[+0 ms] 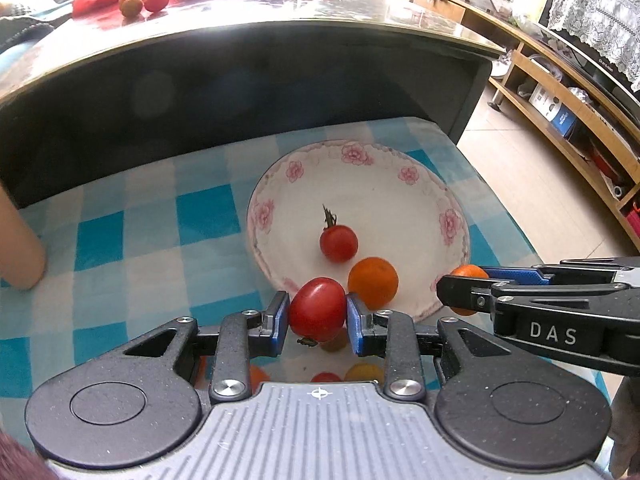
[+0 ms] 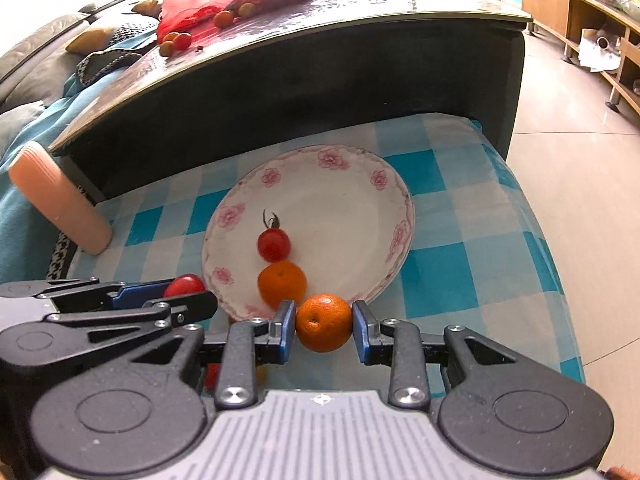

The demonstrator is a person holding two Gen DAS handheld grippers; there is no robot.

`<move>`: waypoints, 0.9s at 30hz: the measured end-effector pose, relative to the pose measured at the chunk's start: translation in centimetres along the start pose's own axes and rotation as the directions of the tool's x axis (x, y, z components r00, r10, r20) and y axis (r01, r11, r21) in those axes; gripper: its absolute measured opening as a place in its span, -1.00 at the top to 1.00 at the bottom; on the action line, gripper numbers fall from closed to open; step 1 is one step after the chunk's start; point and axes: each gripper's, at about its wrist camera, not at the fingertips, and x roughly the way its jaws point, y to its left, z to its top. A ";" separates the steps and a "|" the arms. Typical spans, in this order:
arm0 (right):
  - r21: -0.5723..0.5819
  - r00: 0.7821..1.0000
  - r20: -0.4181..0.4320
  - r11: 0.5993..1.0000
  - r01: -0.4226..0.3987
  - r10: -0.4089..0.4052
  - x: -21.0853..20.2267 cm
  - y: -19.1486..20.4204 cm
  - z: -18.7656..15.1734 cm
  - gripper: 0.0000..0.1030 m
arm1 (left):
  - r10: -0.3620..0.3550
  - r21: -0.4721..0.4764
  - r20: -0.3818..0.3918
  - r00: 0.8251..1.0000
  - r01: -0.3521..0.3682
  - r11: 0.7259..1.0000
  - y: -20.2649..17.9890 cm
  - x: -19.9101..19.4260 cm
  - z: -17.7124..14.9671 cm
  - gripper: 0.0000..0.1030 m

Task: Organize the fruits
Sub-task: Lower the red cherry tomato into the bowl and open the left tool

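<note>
**Reader:** What do the two views show?

**Operator:** My left gripper [image 1: 318,312] is clamped on a glossy red cherry tomato [image 1: 317,309], its blue pads pressing both sides. My right gripper [image 2: 324,326] is closed the same way on a small round orange citrus fruit [image 2: 325,322]. Both fruits hang over the near rim of the white ceramic plate with pink flower print [image 2: 340,160], which sits on the blue-and-white checked cloth [image 2: 460,264].

**Reader:** What is already on the plate?

**Operator:** A stemmed red tomato [image 2: 273,245] and, touching it, a second orange fruit [image 2: 282,283]. More loose fruit lies beside a red plastic bag [image 2: 192,4] on the dark glossy table [image 2: 360,12] behind.

**Reader:** What could go wrong?

**Operator:** My two grippers are close together, so they may knock as I lower. A round fruit let go near the rim could, I judge, roll off onto the cloth or nudge the resting pair. Squeezing harder risks splitting the tomato's skin.
</note>
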 end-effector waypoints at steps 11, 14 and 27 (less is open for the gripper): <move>-0.016 1.000 0.013 1.000 0.024 -0.024 1.4 -0.2 0.7 0.15 | 0.001 0.021 0.009 1.000 -0.002 1.000 -0.8 1.4 0.8 0.26; -0.022 0.999 0.024 0.999 0.027 -0.026 1.7 -0.2 1.0 0.15 | 0.003 0.023 0.009 1.000 -0.003 1.000 -0.8 1.9 1.0 0.25; -0.018 0.999 0.032 0.999 0.043 -0.042 2.8 -0.1 1.5 0.14 | 0.000 0.006 0.017 1.000 -0.001 1.000 -0.4 2.3 1.1 0.24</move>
